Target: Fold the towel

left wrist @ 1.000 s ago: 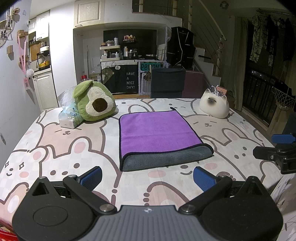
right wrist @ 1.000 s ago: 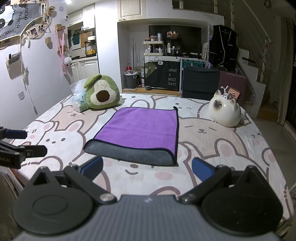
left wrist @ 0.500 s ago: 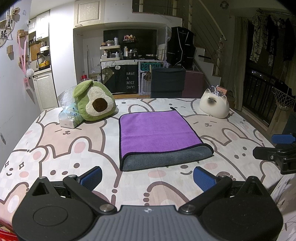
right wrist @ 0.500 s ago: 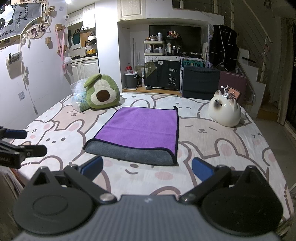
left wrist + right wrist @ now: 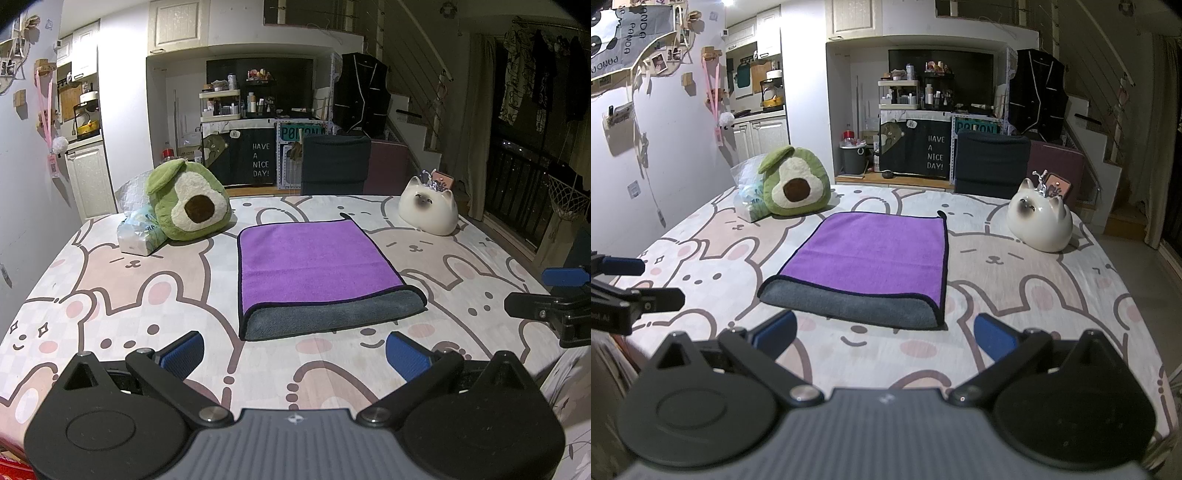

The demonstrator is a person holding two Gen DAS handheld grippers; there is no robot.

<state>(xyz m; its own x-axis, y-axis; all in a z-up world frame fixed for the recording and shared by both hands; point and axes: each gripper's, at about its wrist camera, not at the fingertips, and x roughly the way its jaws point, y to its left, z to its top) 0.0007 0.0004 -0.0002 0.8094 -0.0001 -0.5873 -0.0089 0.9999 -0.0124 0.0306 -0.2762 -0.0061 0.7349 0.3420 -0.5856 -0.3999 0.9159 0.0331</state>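
Note:
A purple towel (image 5: 314, 258) with a grey underside lies folded flat on the bunny-print table (image 5: 147, 302); its rounded grey fold edge faces me. It also shows in the right wrist view (image 5: 875, 254). My left gripper (image 5: 295, 354) is open and empty, held back from the towel's near edge. My right gripper (image 5: 884, 336) is open and empty, also just short of the near edge. Each gripper shows at the side of the other's view: the right gripper (image 5: 550, 306) and the left gripper (image 5: 631, 291).
An avocado plush (image 5: 188, 203) and a plastic tissue pack (image 5: 142, 232) sit at the far left. A white cat-shaped ceramic (image 5: 428, 210) sits at the far right. A dark chair (image 5: 336, 162) stands beyond the table's far edge.

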